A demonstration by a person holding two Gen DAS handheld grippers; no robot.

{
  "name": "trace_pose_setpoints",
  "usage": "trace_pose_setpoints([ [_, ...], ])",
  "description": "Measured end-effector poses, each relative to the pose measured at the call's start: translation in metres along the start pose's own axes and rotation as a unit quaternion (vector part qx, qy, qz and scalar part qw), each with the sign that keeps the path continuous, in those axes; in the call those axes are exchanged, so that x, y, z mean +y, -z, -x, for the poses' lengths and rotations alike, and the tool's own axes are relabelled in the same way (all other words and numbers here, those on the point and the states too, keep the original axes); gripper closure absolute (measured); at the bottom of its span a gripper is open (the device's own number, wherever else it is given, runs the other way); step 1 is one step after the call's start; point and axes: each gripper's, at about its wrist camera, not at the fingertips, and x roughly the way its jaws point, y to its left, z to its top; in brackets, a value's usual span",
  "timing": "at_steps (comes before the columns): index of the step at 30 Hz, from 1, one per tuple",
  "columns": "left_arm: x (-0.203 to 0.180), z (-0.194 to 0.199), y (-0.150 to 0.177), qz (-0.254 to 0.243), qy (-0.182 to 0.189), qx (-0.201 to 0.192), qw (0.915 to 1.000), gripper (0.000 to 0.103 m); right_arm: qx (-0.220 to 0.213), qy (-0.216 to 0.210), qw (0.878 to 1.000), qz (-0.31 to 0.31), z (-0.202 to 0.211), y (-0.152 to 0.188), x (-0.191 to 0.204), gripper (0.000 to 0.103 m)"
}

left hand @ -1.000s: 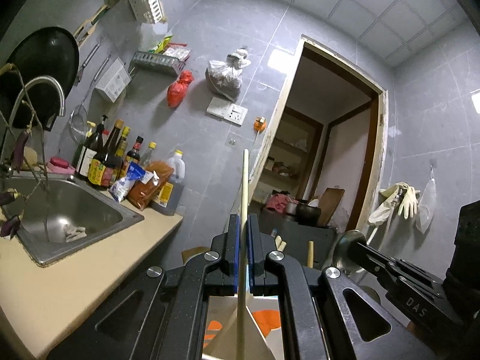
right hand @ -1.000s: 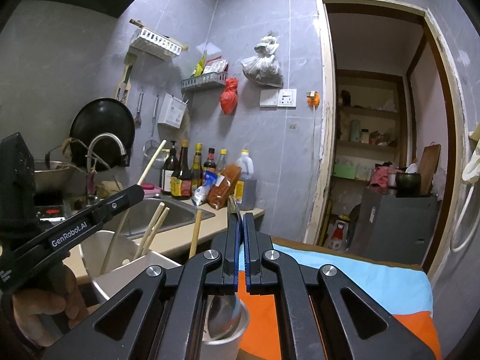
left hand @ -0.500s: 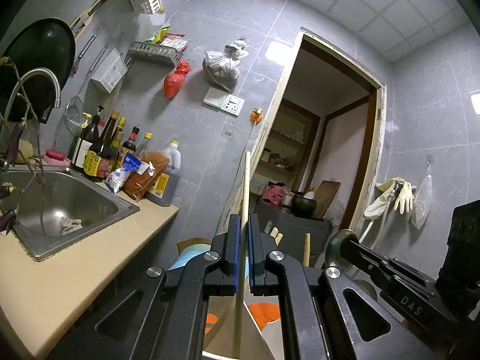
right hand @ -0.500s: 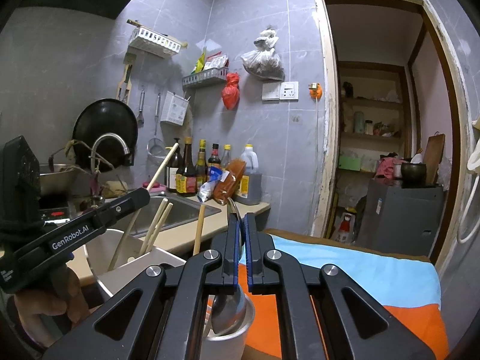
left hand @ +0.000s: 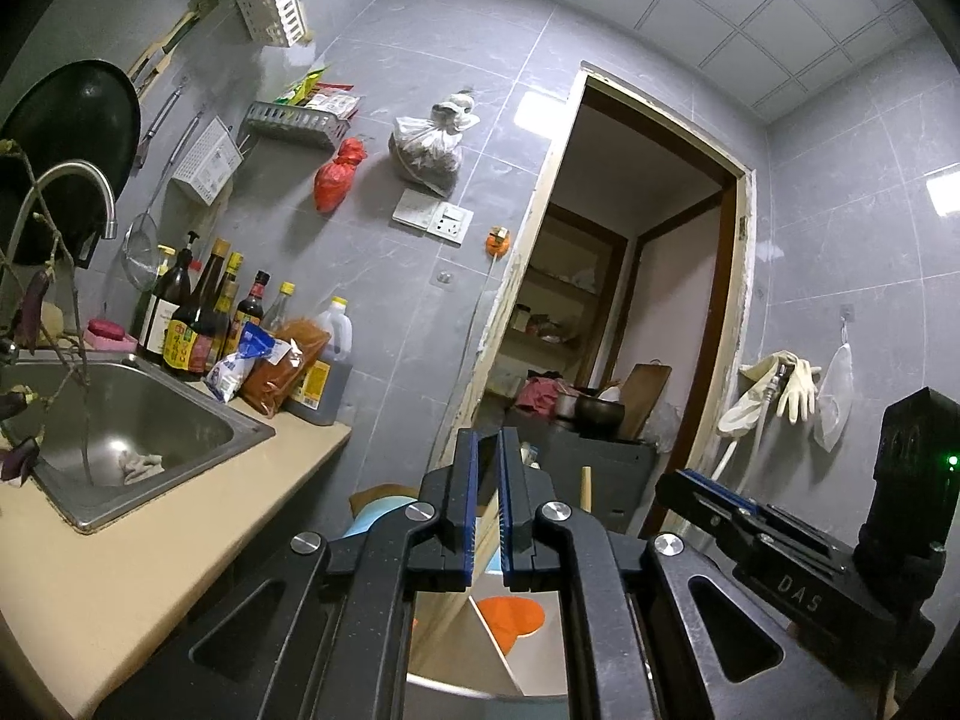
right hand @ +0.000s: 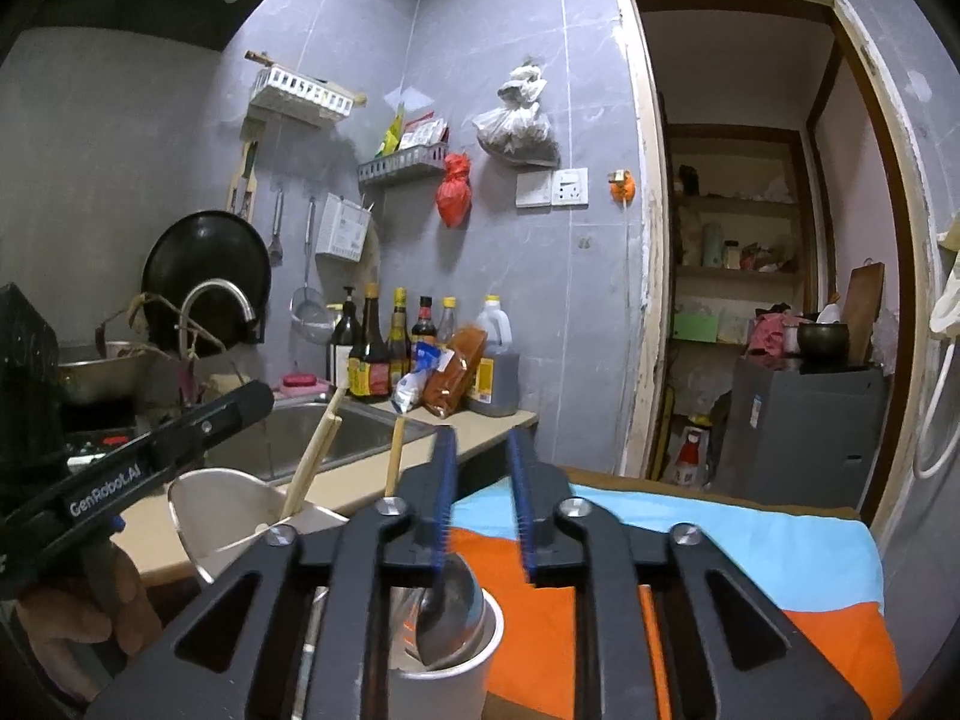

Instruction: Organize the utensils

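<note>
Orange-blue cloth [right hand: 750,546]: one spoon [right hand: 447,612] in cup [right hand: 444,675], three chopsticks [right hand: 309,468]

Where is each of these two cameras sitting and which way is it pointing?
Left wrist view: sits on the left claw, tilted up across the sink toward the doorway; its open claw and the right claw show.
Right wrist view: sits on the right claw, facing the same wall above a paper cup holding a spoon; the left claw and holding hand show.
Shared: red bag, sauce bottles, black wok.
</note>
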Motion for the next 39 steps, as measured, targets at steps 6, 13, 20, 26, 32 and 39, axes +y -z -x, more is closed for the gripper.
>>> trace_pose_setpoints([
  [6, -0.003, 0.010, 0.001, 0.002, -0.009, -0.010, 0.9999, 0.067, -0.008, 0.009, 1.000, -0.015, 0.003, -0.001, -0.006, 0.073],
  [13, -0.013, 0.021, -0.005, -0.012, -0.027, -0.012, 0.9995, 0.039, -0.024, 0.029, 0.999, -0.031, 0.013, -0.004, -0.015, 0.040],
  [20, -0.035, 0.023, -0.008, -0.049, -0.049, 0.037, 0.9970, 0.012, -0.028, 0.053, 0.997, -0.040, 0.035, -0.007, -0.035, 0.010],
  [26, -0.061, 0.021, -0.009, -0.060, -0.053, 0.072, 0.9941, 0.005, -0.033, 0.086, 0.995, -0.036, 0.072, -0.012, -0.065, 0.000],
  [32, -0.103, 0.024, -0.003, -0.091, -0.034, 0.091, 0.9911, 0.005, -0.026, 0.121, 0.992, -0.021, 0.118, -0.011, -0.094, 0.000],
  [39, -0.153, 0.020, 0.013, -0.107, 0.019, 0.120, 0.9867, 0.005, -0.012, 0.160, 0.987, 0.001, 0.162, -0.003, -0.125, 0.000],
])
